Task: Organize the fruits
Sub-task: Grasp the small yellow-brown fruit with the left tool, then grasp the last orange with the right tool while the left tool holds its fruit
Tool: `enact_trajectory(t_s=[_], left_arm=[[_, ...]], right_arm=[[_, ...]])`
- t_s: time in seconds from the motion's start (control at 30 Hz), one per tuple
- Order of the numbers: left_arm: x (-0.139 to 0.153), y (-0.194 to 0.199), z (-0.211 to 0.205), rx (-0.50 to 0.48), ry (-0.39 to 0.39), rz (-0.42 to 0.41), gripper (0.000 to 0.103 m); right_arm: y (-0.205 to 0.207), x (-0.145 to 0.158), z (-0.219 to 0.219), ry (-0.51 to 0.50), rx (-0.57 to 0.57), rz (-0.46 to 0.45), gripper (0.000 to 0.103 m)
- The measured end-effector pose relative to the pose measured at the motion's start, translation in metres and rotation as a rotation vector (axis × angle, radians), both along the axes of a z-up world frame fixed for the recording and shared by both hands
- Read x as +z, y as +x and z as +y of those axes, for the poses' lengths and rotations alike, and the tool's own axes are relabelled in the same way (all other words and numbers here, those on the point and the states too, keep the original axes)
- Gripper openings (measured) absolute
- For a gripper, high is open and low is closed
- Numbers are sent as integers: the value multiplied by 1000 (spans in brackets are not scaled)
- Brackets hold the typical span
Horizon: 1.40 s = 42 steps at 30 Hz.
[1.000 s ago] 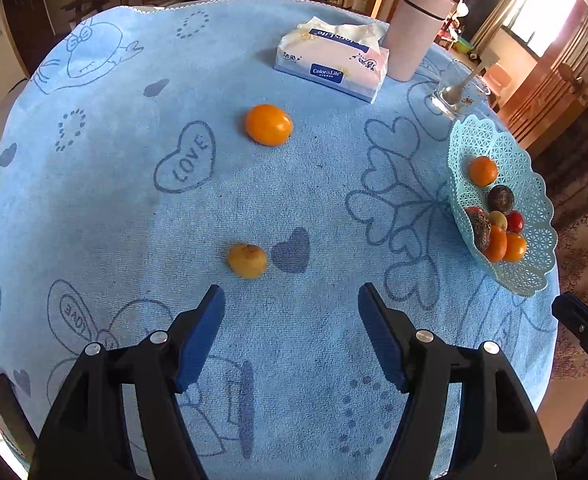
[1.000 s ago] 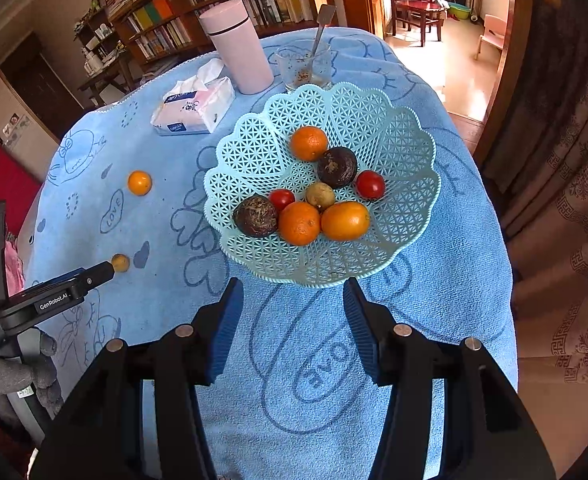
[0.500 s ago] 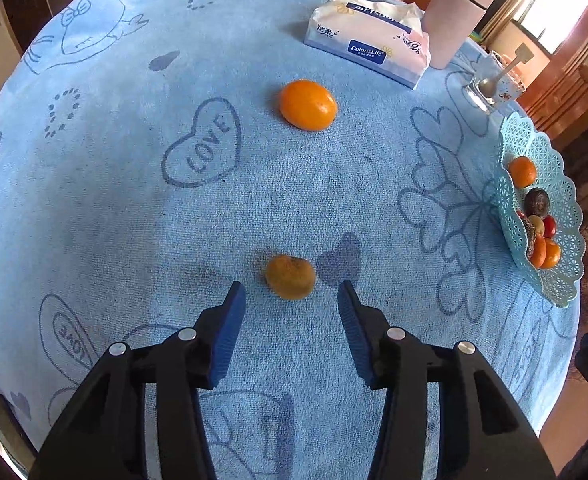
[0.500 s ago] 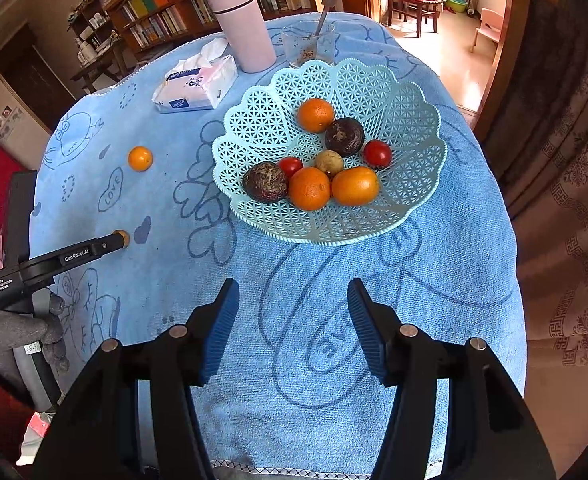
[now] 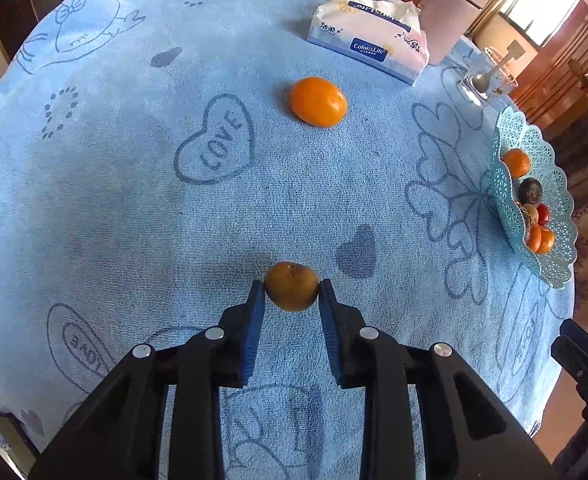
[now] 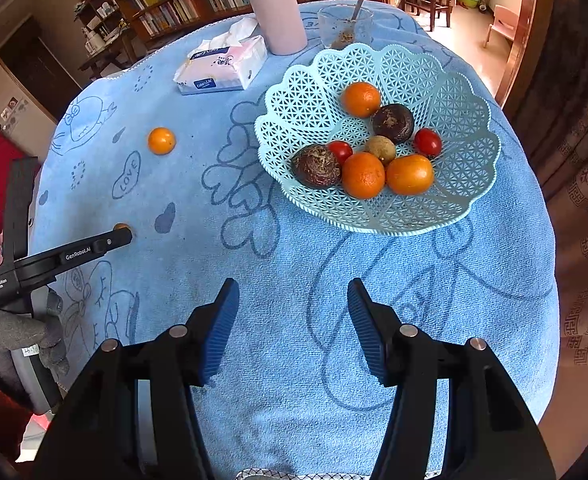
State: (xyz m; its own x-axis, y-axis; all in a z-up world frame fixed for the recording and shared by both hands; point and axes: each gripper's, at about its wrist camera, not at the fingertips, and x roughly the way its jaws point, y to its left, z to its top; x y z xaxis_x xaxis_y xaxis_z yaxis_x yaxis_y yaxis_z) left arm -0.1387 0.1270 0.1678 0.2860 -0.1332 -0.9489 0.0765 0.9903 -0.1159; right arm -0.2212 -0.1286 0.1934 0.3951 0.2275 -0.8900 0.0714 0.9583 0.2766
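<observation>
Turquoise latticed plastic forms the fruit basket (image 6: 377,132), which sits on the blue towel-covered tabletop (image 5: 134,208) toward its right side. Inside the basket lie three oranges, one (image 6: 361,99) near the back and two side by side at the front (image 6: 363,175) (image 6: 409,174), together with two dark brown wrinkled fruits (image 6: 392,123) (image 6: 316,166), two small red tomatoes (image 6: 340,151) (image 6: 427,142) and a small tan round fruit (image 6: 380,149) in the middle. The left gripper (image 5: 292,294) has just been closing and is clenched on a small brownish-yellow fruit (image 5: 291,286), its blue pads pressed against both sides of the fruit just above the cloth beside a solid dark heart print. A loose orange (image 5: 318,101) lies farther back on the tabletop, well apart from the basket and near a heart outline reading "LOVE". The right gripper (image 6: 294,320) hangs released over bare cloth in front of the basket, nothing between its pads. A gloved hand (image 6: 22,336) carries the left gripper's handle at the left edge of the right wrist view. Behind the basket stand a pink cylindrical container (image 6: 276,8) and a glass cup (image 6: 343,28) with a spoon and brownish residue in it; a tissue pack (image 6: 224,66) lies beside the pink container.
</observation>
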Motion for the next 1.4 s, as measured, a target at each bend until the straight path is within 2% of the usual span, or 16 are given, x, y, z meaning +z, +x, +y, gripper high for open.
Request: enact_trajectory(t_s=[0.37,0.67,0.77,1.07,1.4], left_arm=[[31,-29,44,25,-28,-37,28],[34,-46,69,20,-30,-24,28],[32,-50,75,17,-29,-16,28],[25,-53,94,26,-22,5,28],[22,-57,107,42,-3,13,28]], right_arm=[[49,2,69,15,125,-32,58],[119,-1,126,14,223,-50,59],[143,-5,139,-2,229,-54,65],[205,-33,166,-41,216,-8,65],[235,-54,187,-98,217,19,65]])
